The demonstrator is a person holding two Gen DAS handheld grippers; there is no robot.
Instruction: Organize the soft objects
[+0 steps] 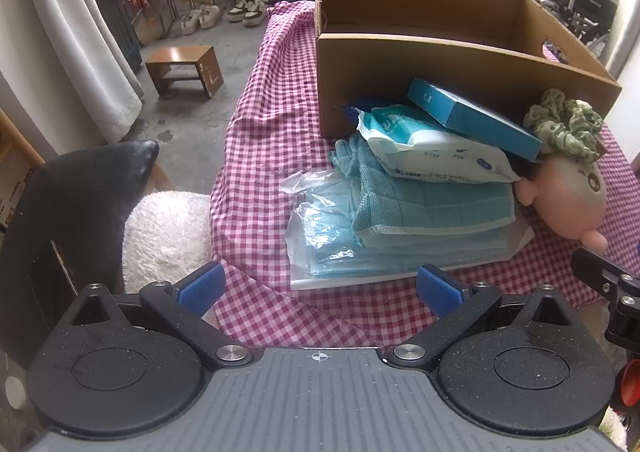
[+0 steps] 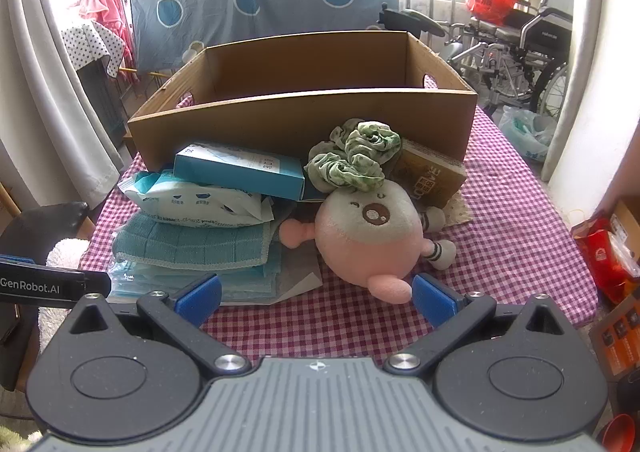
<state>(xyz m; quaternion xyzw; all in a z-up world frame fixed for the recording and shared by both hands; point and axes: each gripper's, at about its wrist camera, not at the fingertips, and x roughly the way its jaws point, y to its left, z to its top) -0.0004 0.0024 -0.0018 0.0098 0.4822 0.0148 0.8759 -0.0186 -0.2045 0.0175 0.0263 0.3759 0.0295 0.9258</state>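
Note:
A pile lies on the checked tablecloth [image 1: 272, 123] in front of an open cardboard box [image 1: 420, 63]: a blue carton [image 1: 472, 113] on a wipes pack [image 1: 436, 149], on a folded teal cloth [image 1: 432, 207], on bagged blue sheets [image 1: 332, 248]. A pink radish plush [image 2: 372, 228] with green leaves [image 2: 356, 159] lies beside the pile, a brown packet [image 2: 428, 175] behind it. My left gripper [image 1: 320, 288] is open, just short of the bagged sheets. My right gripper [image 2: 316, 298] is open, with the plush's pink tip near its right finger.
The cardboard box [image 2: 304, 111] looks empty inside. A black chair [image 1: 80, 187] with a white fluffy cushion [image 1: 168, 232] stands left of the table. A wooden stool [image 1: 184, 67] and shoes are on the floor. A wheelchair [image 2: 520, 47] and red bags [image 2: 604, 252] are at right.

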